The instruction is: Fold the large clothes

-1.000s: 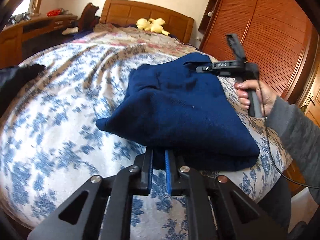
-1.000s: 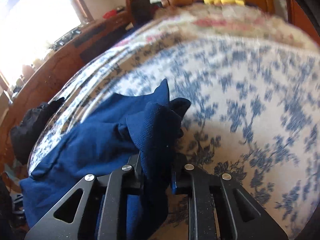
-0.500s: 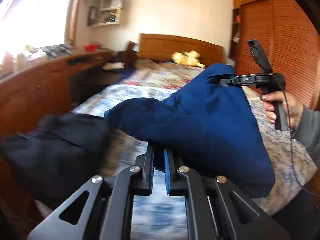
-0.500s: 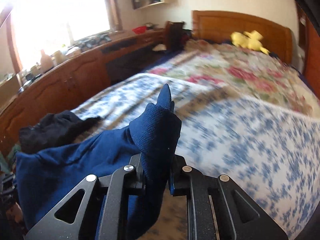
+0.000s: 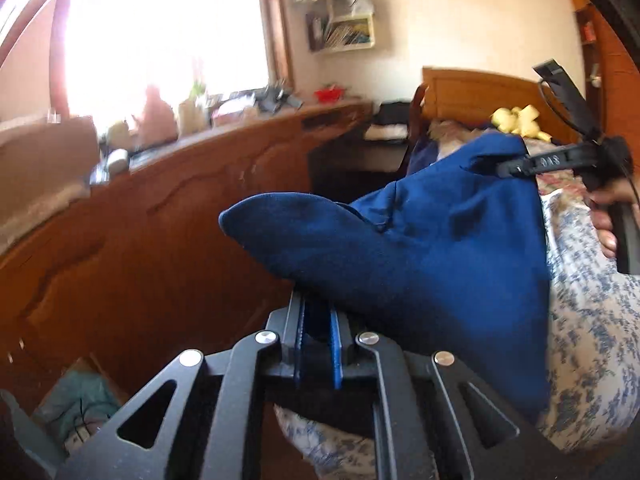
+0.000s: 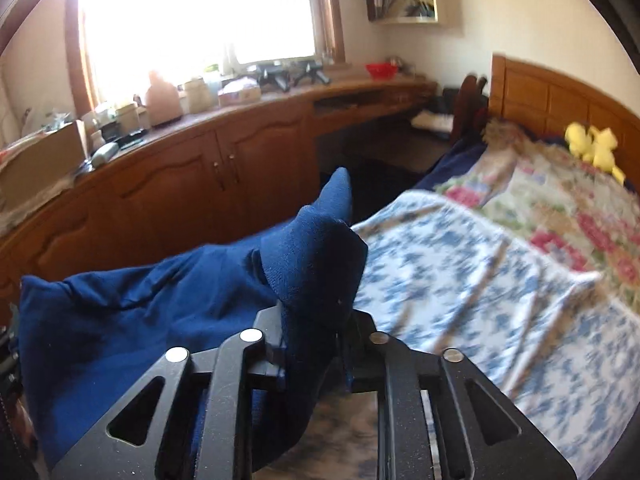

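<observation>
Room: bedroom with a bright window (image 6: 192, 12) at upper left, a long wooden cabinet run (image 6: 168, 184) beneath it, cluttered on top.
Bed: blue-and-white floral cover (image 6: 480, 280) at right of the right wrist view; wooden headboard (image 6: 560, 96) and yellow plush toy (image 6: 592, 148) at upper right.
Garment: navy blue garment (image 5: 420, 248) held up in mid-frame – stretched between both grippers.
Left gripper (image 5: 316, 344): pressed together on a fold of the garment's lower edge.
Right gripper (image 6: 316, 344): pinching a bunched corner – fabric drapes over its jaws; a hand (image 5: 608, 220) grips it at the right edge of the left wrist view.
</observation>
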`<state>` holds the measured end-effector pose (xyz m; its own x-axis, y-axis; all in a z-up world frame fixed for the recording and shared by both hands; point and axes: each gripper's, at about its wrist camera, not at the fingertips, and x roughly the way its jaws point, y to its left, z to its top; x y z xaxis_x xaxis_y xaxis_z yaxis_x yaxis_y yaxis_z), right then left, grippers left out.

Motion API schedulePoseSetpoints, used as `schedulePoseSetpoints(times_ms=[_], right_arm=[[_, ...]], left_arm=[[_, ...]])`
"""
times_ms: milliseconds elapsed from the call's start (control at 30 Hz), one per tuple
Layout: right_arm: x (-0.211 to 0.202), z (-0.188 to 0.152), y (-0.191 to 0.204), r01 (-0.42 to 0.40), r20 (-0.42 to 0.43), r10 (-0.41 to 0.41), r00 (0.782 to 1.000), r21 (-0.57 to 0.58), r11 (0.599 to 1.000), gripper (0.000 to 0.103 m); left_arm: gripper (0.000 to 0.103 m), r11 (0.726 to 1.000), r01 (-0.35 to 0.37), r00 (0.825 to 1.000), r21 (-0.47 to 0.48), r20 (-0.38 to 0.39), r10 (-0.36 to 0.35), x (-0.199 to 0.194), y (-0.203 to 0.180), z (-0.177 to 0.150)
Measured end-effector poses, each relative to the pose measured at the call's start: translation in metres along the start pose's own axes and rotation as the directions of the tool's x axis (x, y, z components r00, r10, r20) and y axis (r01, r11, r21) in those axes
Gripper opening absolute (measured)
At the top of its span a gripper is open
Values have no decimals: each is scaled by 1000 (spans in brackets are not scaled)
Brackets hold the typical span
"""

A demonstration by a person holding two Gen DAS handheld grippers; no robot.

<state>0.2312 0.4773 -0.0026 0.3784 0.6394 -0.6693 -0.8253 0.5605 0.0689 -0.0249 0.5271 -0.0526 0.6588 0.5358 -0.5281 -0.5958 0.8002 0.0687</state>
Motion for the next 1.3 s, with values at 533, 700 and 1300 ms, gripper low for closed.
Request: schedulePoseSetpoints(times_ms=[533,700,1300], right_arm=[[-36,-78,30,-36,-32,33,999,-108,993,57],[-96,-105,21,-66,7,67,998,-128,990,57],[-330,-234,-110,148,198,-154,968,45,988,84]], left_arm=[[35,998,61,996,-26,71,-59,-57,-20,-4],[41,993,120,987,18,101,-122,-79,-67,12],[58,931,342,919,128,163,-360,-179,-276,26]])
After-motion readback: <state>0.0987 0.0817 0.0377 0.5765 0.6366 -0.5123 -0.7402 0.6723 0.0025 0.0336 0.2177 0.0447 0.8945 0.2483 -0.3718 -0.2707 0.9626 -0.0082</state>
